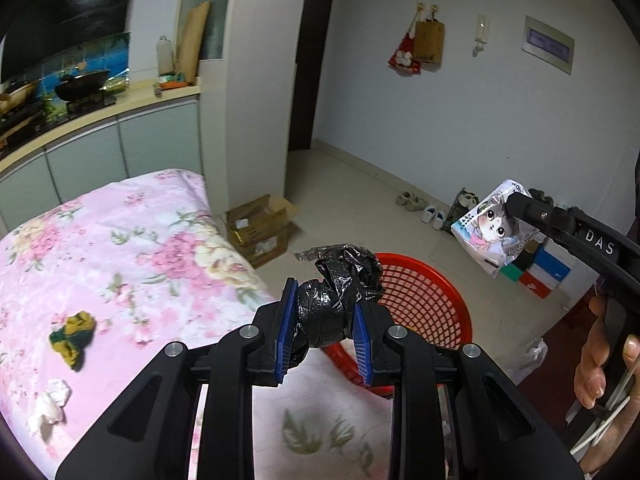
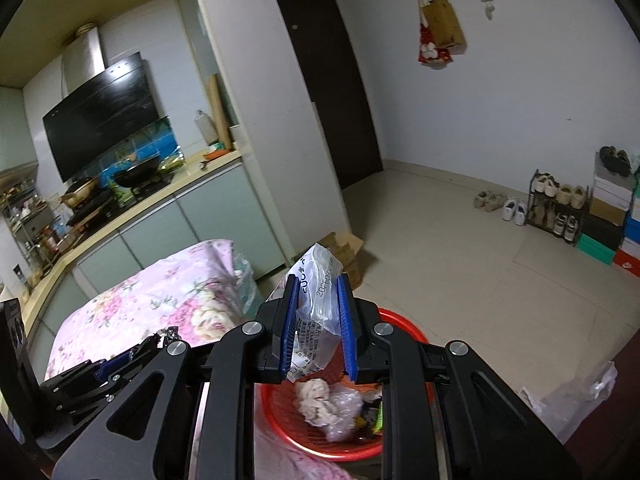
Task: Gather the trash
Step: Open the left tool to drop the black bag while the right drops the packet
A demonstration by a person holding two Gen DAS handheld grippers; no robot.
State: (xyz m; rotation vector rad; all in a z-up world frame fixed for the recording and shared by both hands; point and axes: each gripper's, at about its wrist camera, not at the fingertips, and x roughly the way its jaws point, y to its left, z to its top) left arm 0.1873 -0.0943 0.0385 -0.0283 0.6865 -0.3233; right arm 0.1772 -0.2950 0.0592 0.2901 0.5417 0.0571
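Pinching a crumpled black plastic wad (image 1: 340,292) in the left gripper (image 1: 325,320) jaws just before the red basket (image 1: 432,296); clamping a printed plastic wrapper (image 2: 318,312) in the right gripper (image 2: 319,330) jaws, above that basket's rim.

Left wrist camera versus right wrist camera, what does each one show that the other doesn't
Only the left wrist view shows the left gripper shut on a crumpled black bag, plus a yellow-green scrap and white tissue lying on the floral bedspread.

Only the right wrist view shows trash already inside the basket: a pinkish wad.

Both show the red basket and the right gripper holding the plastic wrapper.
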